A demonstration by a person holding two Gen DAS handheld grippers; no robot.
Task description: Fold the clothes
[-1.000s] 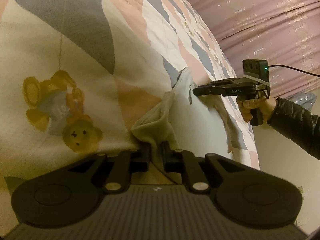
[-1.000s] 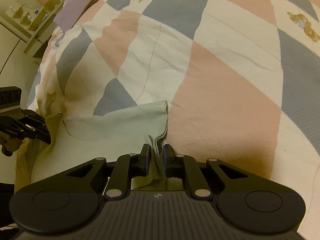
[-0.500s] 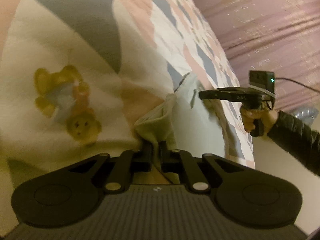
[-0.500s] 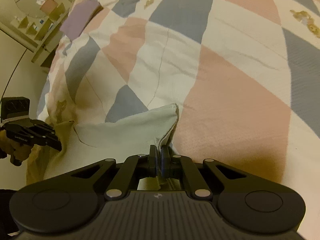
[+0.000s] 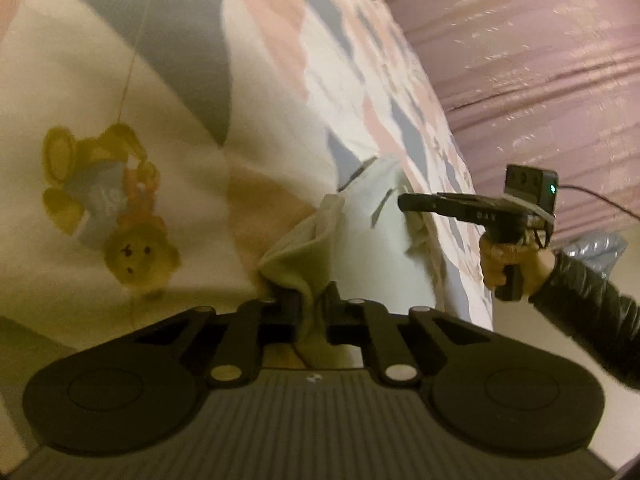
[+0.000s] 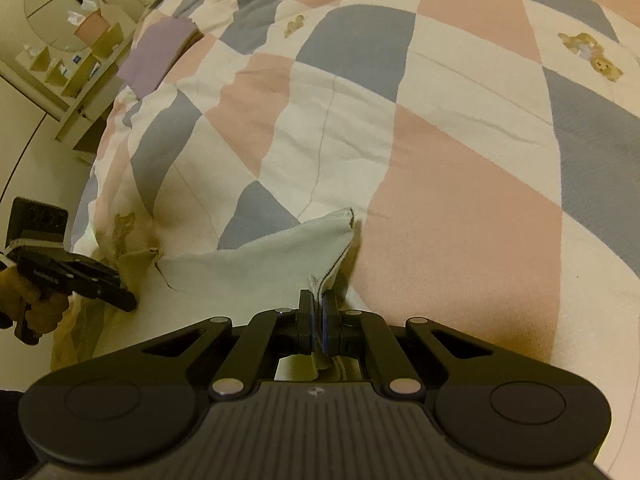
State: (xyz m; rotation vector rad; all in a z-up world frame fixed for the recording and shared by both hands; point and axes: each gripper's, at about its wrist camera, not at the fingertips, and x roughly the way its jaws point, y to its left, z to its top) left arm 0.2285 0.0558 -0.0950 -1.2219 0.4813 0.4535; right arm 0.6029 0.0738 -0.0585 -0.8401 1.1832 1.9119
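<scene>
**Pale garment being held at two edges over a patchwork quilt**

In the left wrist view, the left gripper [image 5: 310, 304] is being seen at the lower centre of the frame, its jaws pressed together on a bunched fold of a pale greenish-white garment [image 5: 372, 248]. The cloth is being stretched from there toward the centre right, where the right gripper [image 5: 404, 202] is being pushed into its far edge. That tool is being gripped by a hand [image 5: 508, 260] in a dark padded sleeve [image 5: 592, 304] at the right edge. A teddy bear print [image 5: 112, 216] is being shown at the left on the quilt [image 5: 180, 40], and a pink curtain [image 5: 540, 60] is filling the upper right.

In the right wrist view, the right gripper [image 6: 318, 316] is being seen at the lower centre, its jaws closed on a stitched hem of the garment [image 6: 260, 264]. The cloth is being spread leftward across the quilt [image 6: 460, 200], just below the middle of the frame. The left gripper [image 6: 130, 302] is being held at the cloth's left end, at the left edge of the frame. A shelf [image 6: 68, 68] with small boxes is being shown in the upper left.
</scene>
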